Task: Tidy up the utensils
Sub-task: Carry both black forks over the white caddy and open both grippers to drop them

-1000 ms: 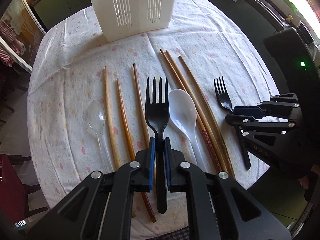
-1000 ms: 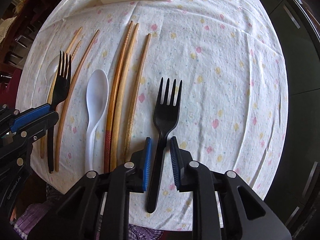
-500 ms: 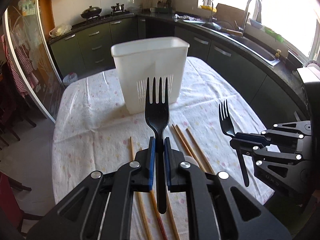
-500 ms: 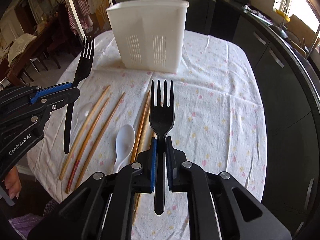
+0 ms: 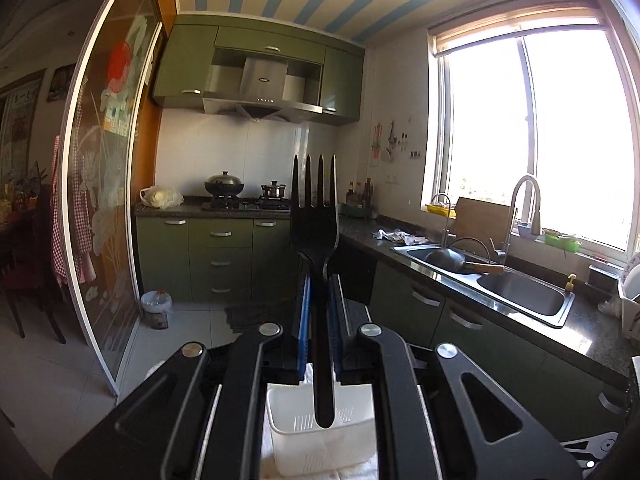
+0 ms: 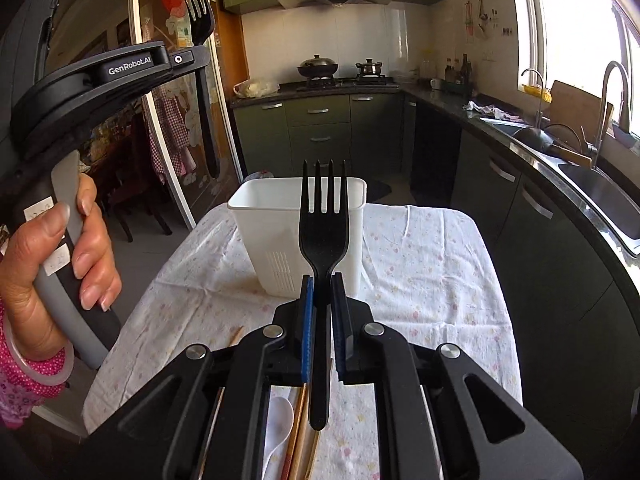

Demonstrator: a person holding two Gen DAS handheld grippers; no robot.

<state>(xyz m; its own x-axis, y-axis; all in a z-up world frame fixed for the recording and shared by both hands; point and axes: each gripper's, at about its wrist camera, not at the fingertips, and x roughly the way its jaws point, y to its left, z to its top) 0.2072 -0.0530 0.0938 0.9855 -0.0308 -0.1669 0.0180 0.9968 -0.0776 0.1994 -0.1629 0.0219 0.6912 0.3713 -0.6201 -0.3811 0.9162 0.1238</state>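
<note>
The table, under a flowered white cloth, carries a tall white slotted utensil holder at its far end, open at the top and apparently empty, though its bottom is hidden. Nearer the right wrist camera lie wooden chopsticks and a white plastic spoon. The left gripper is clamped on a black plastic fork, tines up, high above the holder; the right gripper is clamped on a second black fork, well short of the holder. To do this step well, I judge each fork should be carried over the open mouth, tipped upright, lowered handle first clear of the rim, and released only once inside. Taking the hands in turn would avoid the grippers colliding over the narrow opening.
</note>
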